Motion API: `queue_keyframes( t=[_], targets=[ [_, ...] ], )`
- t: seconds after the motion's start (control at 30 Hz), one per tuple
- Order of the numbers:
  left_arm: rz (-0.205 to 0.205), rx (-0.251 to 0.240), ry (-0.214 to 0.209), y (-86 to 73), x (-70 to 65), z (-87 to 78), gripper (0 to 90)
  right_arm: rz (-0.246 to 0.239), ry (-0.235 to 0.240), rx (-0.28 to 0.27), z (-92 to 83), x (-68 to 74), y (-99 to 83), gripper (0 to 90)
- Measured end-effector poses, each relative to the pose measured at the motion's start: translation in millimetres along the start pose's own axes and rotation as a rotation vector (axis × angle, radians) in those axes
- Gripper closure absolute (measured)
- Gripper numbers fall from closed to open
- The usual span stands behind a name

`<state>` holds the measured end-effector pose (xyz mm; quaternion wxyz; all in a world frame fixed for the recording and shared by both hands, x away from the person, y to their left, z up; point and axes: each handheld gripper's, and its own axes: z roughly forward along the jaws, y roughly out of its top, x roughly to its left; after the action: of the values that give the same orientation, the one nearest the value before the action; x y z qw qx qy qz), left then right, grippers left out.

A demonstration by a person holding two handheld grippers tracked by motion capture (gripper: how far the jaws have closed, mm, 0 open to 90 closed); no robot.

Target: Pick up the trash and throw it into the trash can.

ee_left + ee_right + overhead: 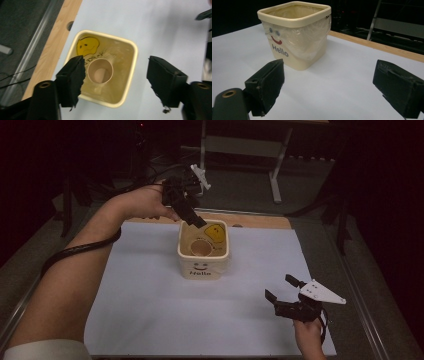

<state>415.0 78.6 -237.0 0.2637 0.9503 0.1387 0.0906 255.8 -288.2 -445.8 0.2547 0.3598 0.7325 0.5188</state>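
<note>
Could easily knock over the cream square plastic "Hello" tub (pixel 204 251) if the left gripper (pixel 196 220), jaws apart over its 12 o'clock rim, clips it reaching for the brown paper cup (pixel 100 72) inside, with the right gripper (pixel 284 295) gaping empty way off at 4 o'clock.

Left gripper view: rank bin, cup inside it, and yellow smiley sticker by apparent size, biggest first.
1. Bin
2. Cup and sticker: they look alike in size, and the left pad partly covers the cup, so I won't rank them.

We see a cream plastic tub (pixel 297 35) wrapped in crinkled clear film, on matt paper (pixel 342 82) over a wooden bench (pixel 50 50).
</note>
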Motion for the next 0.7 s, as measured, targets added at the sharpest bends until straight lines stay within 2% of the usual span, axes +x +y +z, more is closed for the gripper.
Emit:
queue_keyframes(
  t=[0.03,0.07,0.13,0.2,0.27,0.33,0.4,0.47,0.57,0.7],
  targets=[
    [-0.003,-0.004,-0.011,-1.4,0.1,-1.0,21.4,0.001,0.001,0.0,0.3,-0.1,0.0,10.2],
    [-0.011,-0.012,-0.015,-2.7,-0.1,-2.1,14.4,0.001,0.001,0.0,0.4,-0.1,0.0,10.2],
    [-0.018,-0.026,-0.008,-5.6,-1.4,-4.8,12.9,0.001,0.002,0.001,0.4,0.3,0.1,10.2],
    [-0.049,-0.048,-0.031,-8.8,-1.6,-7.8,8.6,0.0,0.001,0.001,0.1,0.8,0.4,10.2],
    [-0.045,-0.057,-0.026,-12.1,-4.9,-10.3,8.1,-0.003,0.001,0.002,0.3,0.9,0.4,10.2],
    [-0.05,-0.071,-0.037,-15.8,-7.8,-12.2,2.4,-0.004,0.002,0.002,0.7,1.2,0.3,10.2],
    [-0.047,-0.068,-0.023,-19.3,-11.9,-14.2,2.3,-0.005,0.003,0.004,0.9,1.2,0.3,10.2],
    [-0.055,-0.085,-0.049,-23.8,-14.8,-16.8,1.1,-0.003,0.004,0.003,1.4,1.5,0.2,10.2],
    [-0.039,-0.096,-0.045,-31.2,-20.9,-18.9,1.1,-0.004,0.006,0.003,1.7,2.0,0.3,10.2],
    [-0.046,-0.109,-0.049,-42.3,-28.2,-18.6,1.1,-0.002,0.005,0.005,1.9,2.2,0.5,10.2]
  ],
)
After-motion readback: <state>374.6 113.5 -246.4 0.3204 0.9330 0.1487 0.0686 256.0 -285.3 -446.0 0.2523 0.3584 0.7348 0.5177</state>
